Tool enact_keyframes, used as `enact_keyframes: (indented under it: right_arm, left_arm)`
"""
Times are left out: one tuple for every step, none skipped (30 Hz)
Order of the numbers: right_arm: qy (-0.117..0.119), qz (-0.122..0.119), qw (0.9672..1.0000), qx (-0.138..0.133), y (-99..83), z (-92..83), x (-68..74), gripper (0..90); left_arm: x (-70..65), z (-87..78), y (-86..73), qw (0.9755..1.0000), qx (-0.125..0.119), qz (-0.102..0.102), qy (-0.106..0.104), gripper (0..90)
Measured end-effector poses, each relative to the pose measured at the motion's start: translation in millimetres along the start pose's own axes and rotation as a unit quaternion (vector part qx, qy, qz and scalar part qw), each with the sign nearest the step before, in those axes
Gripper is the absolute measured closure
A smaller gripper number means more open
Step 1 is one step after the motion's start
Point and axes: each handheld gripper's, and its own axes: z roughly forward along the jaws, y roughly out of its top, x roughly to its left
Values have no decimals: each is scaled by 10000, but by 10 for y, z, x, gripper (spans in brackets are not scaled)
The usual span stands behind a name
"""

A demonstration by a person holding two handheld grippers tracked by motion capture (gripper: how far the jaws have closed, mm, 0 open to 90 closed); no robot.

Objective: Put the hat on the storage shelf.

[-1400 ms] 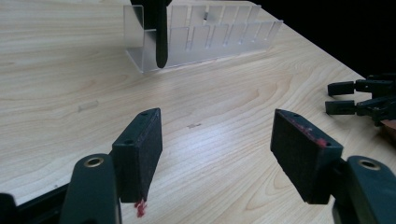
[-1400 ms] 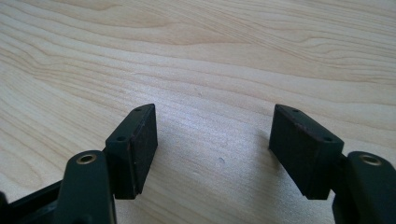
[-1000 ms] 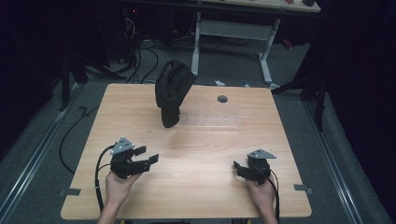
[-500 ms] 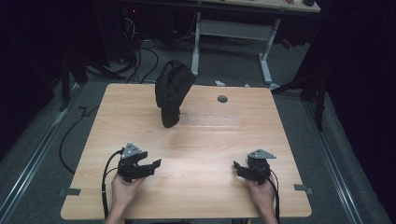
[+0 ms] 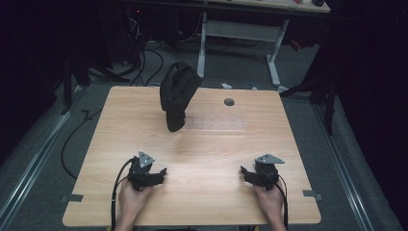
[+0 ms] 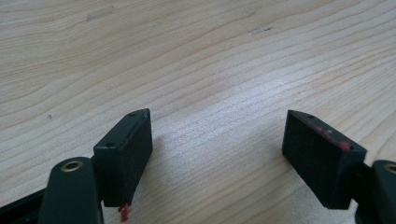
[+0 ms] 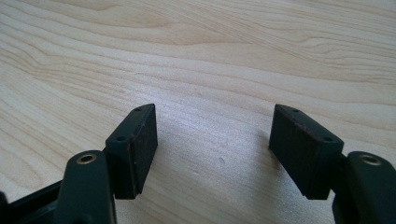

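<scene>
A black fabric bag stands upright at the back middle of the wooden table. My left gripper rests low near the table's front left, far from the bag. Its jaws have just been opening, and in the left gripper view only bare wood lies between them. My right gripper sits near the front right, and in the right gripper view its jaws stand open over bare wood. Each gripper is held by a hand coming in from the front edge.
A faint clear rectangle lies on the table just right of the bag. A round cable hole sits near the back edge. Cables and a white desk frame are on the floor beyond the table.
My left gripper has come down and back toward the table's front edge, and its jaws stand wider. The right gripper and the bag have not moved.
</scene>
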Motion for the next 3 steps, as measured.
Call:
enact_keyframes:
  right_arm:
    - [0,0,10000,-1,0,0,0,325]
    - [0,0,10000,-1,0,0,0,325]
    - [1,1,10000,0,0,0,0,325]
  left_arm:
    - [1,0,0,10000,1,-2,-3,245]
    - [1,1,0,10000,1,-3,-3,244]
    - [1,0,0,10000,2,-5,-3,244]
